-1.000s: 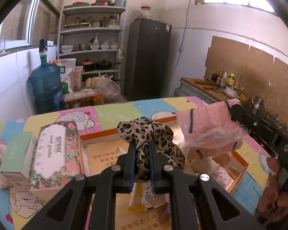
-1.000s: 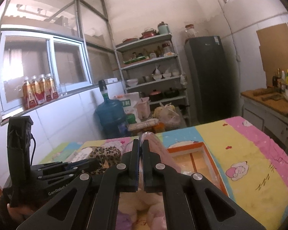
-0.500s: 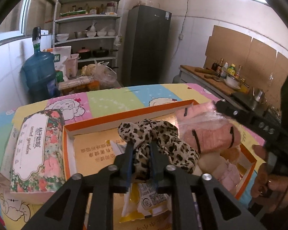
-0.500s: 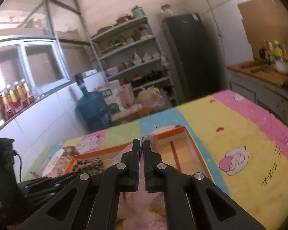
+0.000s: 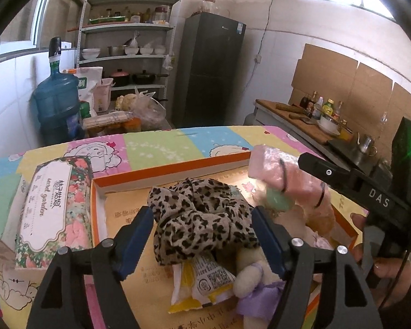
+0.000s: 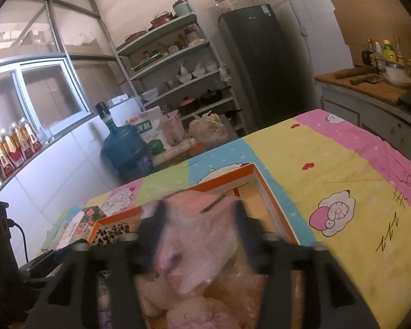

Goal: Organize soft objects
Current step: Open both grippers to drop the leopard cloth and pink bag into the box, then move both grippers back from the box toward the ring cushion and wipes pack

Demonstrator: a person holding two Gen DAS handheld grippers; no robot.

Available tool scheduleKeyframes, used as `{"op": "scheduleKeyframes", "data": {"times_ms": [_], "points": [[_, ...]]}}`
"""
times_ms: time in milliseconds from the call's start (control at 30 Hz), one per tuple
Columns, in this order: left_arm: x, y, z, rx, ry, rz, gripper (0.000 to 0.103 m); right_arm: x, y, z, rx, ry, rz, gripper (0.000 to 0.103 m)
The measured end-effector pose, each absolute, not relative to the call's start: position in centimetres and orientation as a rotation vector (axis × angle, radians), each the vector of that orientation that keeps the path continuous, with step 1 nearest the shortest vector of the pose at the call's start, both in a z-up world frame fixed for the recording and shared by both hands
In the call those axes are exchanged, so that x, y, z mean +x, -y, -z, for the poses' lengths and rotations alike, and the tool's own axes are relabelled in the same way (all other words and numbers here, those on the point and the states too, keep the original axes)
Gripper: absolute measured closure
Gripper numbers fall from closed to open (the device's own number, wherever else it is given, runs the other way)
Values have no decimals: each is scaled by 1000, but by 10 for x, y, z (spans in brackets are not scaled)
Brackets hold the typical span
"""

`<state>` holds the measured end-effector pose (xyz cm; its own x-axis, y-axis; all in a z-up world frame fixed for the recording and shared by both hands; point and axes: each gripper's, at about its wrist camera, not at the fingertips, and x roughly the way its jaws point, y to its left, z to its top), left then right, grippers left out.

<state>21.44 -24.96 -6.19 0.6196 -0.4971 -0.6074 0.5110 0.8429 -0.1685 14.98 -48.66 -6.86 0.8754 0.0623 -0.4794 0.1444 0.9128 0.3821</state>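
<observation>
- Release step: your left gripper point(image 5: 202, 235) hangs over the shallow orange-rimmed cardboard tray point(image 5: 178, 168), its blue-padded jaws opening, with the leopard-print fabric scrunchie point(image 5: 197, 219) between them but clear of both pads, lying on the tray floor.
- Your right gripper point(image 6: 200, 230) does the same at the tray's right end: its jaws are opening, blurred in the right wrist view, and the pink soft item in clear plastic wrap point(image 6: 194, 235) sits between them; the blur hides whether a pad touches it.
- In the left wrist view that pink wrapped item point(image 5: 287, 175) leans on a pile of plush pieces, tilted, near the right rim, so it may slide as you let go.
- A yellow-and-white foil sachet point(image 5: 202, 282) and a cream plush toy with a lilac bow point(image 5: 252, 282) lie just in front of the scrunchie, also inside the tray.
- Next move, as judged: lift both grippers straight up and back before you turn away, so no pad drags fabric or wrap over the low rim.
- Room: the floral-print tissue box point(image 5: 54, 208) stands close against the tray's left wall, leaving little space there; the cartoon-print tablecloth point(image 6: 342, 181) lies bare to the right, your freest way out.
</observation>
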Motion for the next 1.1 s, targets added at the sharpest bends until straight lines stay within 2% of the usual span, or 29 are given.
{"op": "scheduleKeyframes", "data": {"times_ms": [567,1100], "points": [[173,214,28,-6,-588,550,28,106,462,38,375,-456,66,29],[135,147,5,7,-513,377,28,84,365,7,154,-428,92,29]]}}
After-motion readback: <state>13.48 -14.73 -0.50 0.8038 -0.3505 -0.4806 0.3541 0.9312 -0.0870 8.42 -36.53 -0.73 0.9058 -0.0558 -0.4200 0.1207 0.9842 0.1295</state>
